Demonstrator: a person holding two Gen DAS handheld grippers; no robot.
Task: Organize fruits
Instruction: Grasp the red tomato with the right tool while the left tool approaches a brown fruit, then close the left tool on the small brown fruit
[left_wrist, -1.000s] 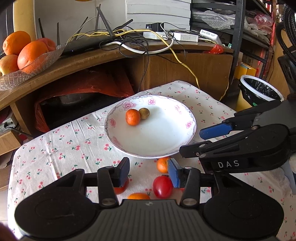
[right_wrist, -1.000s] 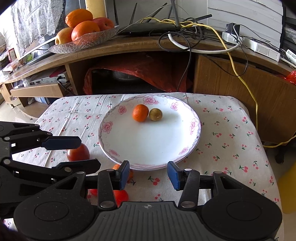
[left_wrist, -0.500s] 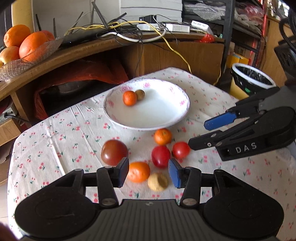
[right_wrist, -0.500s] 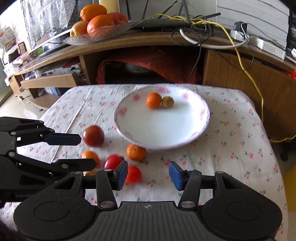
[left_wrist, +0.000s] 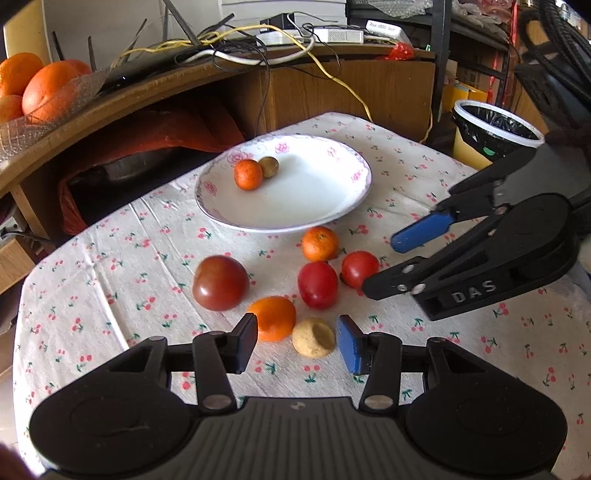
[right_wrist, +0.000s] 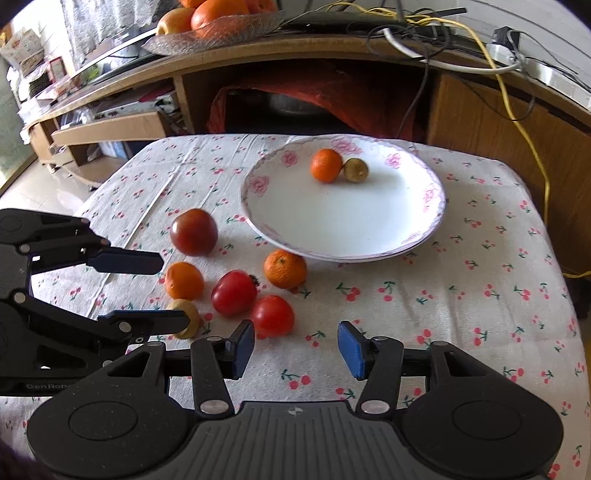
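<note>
A white flowered plate (left_wrist: 332, 210) (right_wrist: 406, 236) holds a small orange (left_wrist: 248, 174) and a brown fruit (left_wrist: 268, 167). In front of it on the cloth lie a dark tomato (left_wrist: 220, 283) (right_wrist: 194, 232), two red tomatoes (left_wrist: 317, 284) (left_wrist: 359, 268), two oranges (left_wrist: 320, 243) (left_wrist: 274, 317) and a tan fruit (left_wrist: 314, 337) (right_wrist: 186, 318). My left gripper (left_wrist: 297, 344) is open, just above the tan fruit and orange. My right gripper (right_wrist: 295, 349) is open and empty, near a red tomato (right_wrist: 272, 316).
A wooden shelf (left_wrist: 147, 88) behind the table carries a glass bowl of large oranges (left_wrist: 40, 96) (right_wrist: 218, 22) and tangled cables (left_wrist: 258, 48). A lined bin (left_wrist: 495, 129) stands at the right. The table edge runs close on the left.
Both grippers have drawn back from the plate toward me and risen; the loose fruits in front of the plate have come into view. Both stay open.
</note>
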